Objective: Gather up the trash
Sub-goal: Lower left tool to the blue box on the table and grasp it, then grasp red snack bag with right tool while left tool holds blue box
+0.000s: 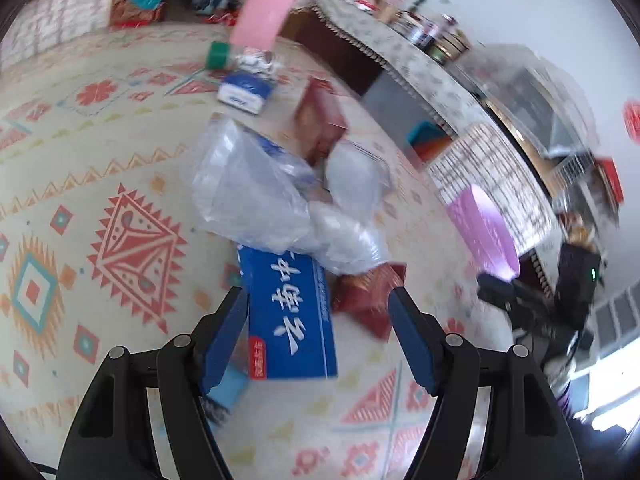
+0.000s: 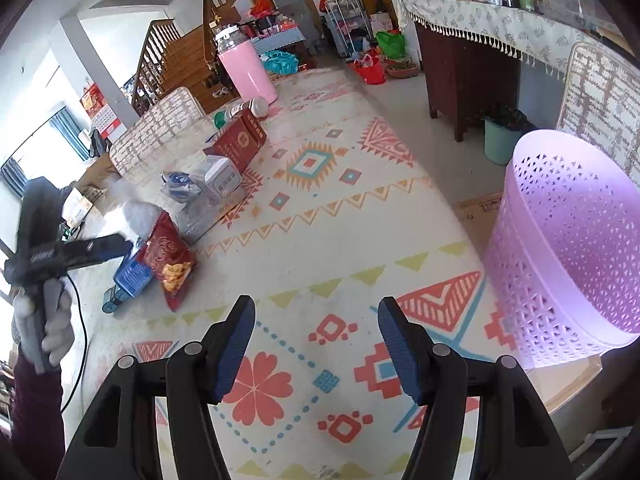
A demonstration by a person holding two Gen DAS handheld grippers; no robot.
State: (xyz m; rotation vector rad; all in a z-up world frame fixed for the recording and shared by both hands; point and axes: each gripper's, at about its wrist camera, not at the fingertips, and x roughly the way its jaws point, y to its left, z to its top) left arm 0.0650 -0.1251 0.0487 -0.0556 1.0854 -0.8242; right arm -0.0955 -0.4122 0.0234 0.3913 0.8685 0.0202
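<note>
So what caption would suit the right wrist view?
Open right fingers hover over the patterned rug, lilac basket at right, litter pile and red snack bag at left.

Bright daylight is recorded in both views. In the right wrist view the window (image 2: 38, 148) at far left is blown out to white. The left wrist view is smeared by motion blur: the clear plastic bag (image 1: 264, 196) and pink tumbler (image 1: 266, 12) are soft-edged. The right wrist view is sharp across the patterned rug (image 2: 340, 208). Shadows are faint. Fisheye bending and dark vignetting are noted at all edges.
</note>
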